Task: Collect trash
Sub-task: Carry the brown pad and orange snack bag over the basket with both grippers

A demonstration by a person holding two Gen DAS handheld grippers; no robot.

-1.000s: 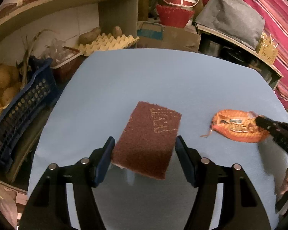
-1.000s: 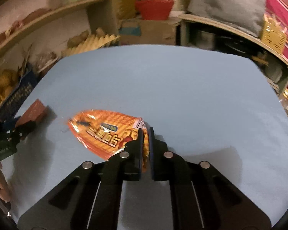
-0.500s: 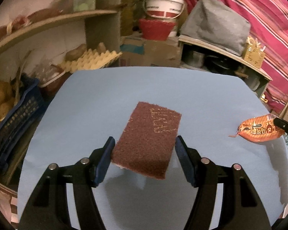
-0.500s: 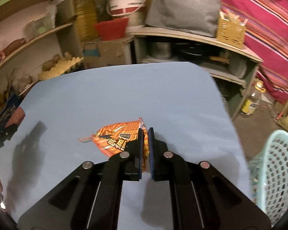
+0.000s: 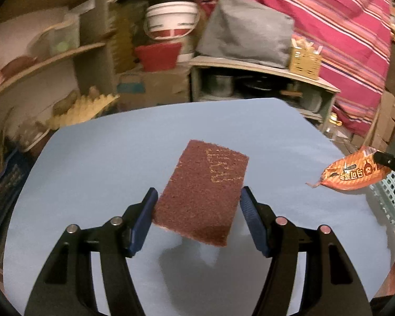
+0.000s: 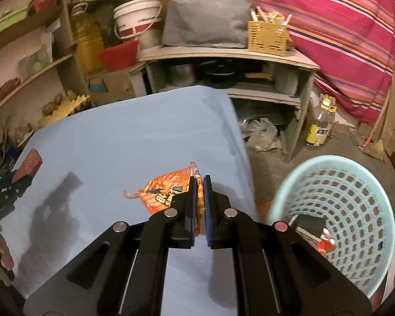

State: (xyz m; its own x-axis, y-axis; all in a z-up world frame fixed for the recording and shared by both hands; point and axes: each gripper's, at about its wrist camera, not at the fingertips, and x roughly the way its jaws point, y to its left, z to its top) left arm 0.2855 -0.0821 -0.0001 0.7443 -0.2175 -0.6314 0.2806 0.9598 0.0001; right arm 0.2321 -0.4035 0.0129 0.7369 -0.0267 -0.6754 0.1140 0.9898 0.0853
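Two blue pads of your left gripper (image 5: 197, 210) are pinching the long edges of the brown scouring pad (image 5: 205, 189), half-open, lifting it clear of the blue table (image 5: 92, 158); it is looking light, springy and rough, so edge-holding suits it. In the right view, your right gripper (image 6: 200, 202) is clamping nearly shut on the orange snack wrapper (image 6: 163, 192), thin, crinkly and probably slippery, hanging left of the fingers, with the mint basket (image 6: 355, 184) just to their right.

Right claw (image 6: 199, 205) now carries the orange wrapper (image 6: 168, 192) out to the counter (image 6: 134, 137) edge; pale green basket (image 6: 337, 210) comes into view just right of it. Left claw (image 5: 197, 210) with brown pad (image 5: 202, 187) trails rightward, wrapper farther off its right side.
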